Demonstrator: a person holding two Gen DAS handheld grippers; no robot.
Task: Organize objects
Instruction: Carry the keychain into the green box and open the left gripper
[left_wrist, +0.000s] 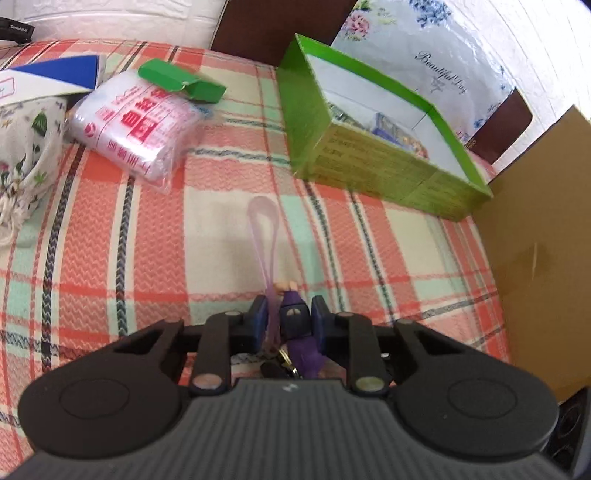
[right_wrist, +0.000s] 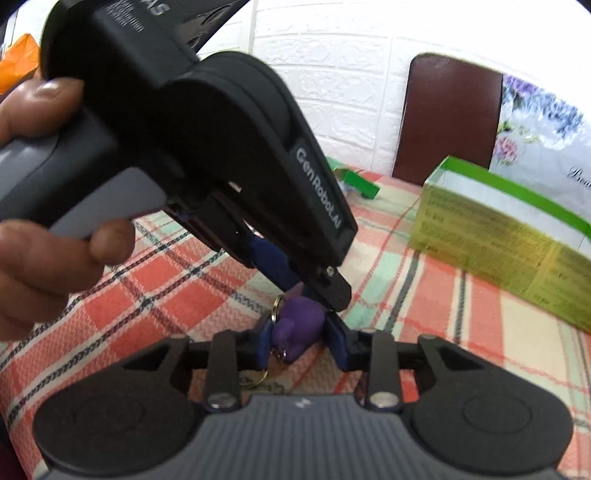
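Closest in, our left gripper points steeply down at the tabletop, jaws clenched on the purple keychain figure, its pale strap trailing forward over the plaid cloth. Our right gripper comes in lower and flatter, jaws grasping the same figure from the other side, key rings hanging under it. In the right wrist view a hand wraps the left gripper's handle, finger on the trigger.

Ahead there's a clear patch of cloth. Further out, the open green box sits to the right, a brown cardboard sheet standing just beside it. Off left: a plastic packet, a small green carton, a floral pouch. The tabletop's far edge meets a dark chair back.
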